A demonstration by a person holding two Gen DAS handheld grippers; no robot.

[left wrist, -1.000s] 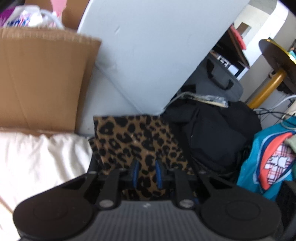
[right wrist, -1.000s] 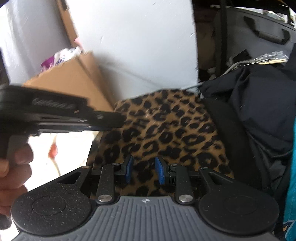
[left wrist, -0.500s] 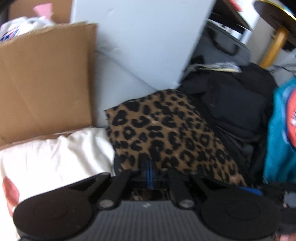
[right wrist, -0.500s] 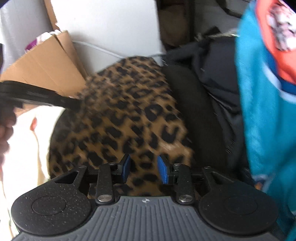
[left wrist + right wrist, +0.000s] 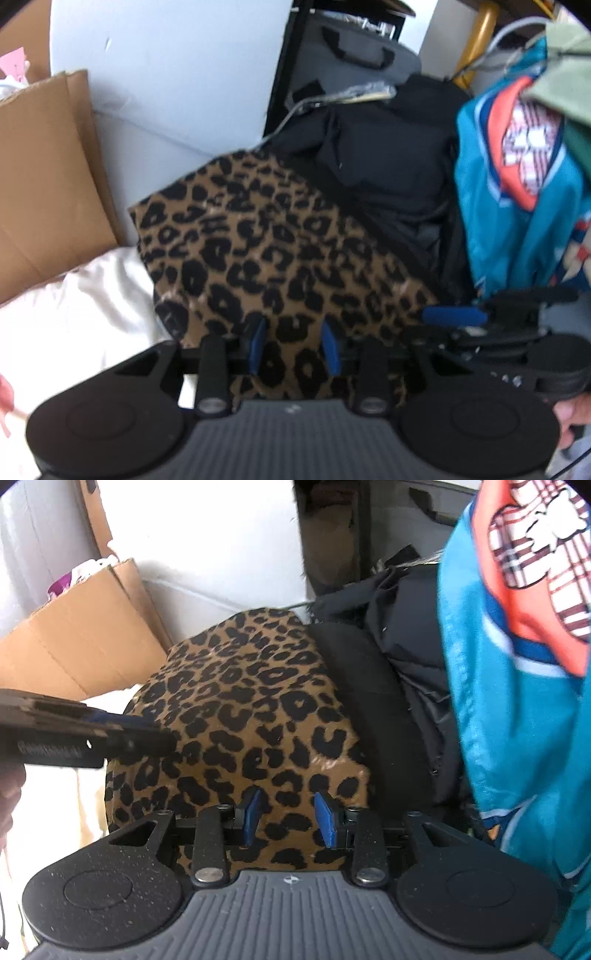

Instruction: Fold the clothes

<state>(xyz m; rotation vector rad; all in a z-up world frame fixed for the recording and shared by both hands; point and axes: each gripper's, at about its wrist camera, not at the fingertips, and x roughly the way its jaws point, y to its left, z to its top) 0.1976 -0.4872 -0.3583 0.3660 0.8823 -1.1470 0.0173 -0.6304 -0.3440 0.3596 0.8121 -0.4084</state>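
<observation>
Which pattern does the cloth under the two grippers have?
Leopard print, black spots on brown: the cloth shows sharpest in the right wrist view.

My left gripper (image 5: 293,347), which half a second ago had its blue pads pressed together on the leopard-print garment (image 5: 273,254), now stands with them apart, the cloth lying loose between them. My right gripper (image 5: 288,821) has swung rightwards over the past second, bringing the teal jacket (image 5: 517,709) into the near right of its view. It now sits beside my left one, entering that camera's right edge.
</observation>
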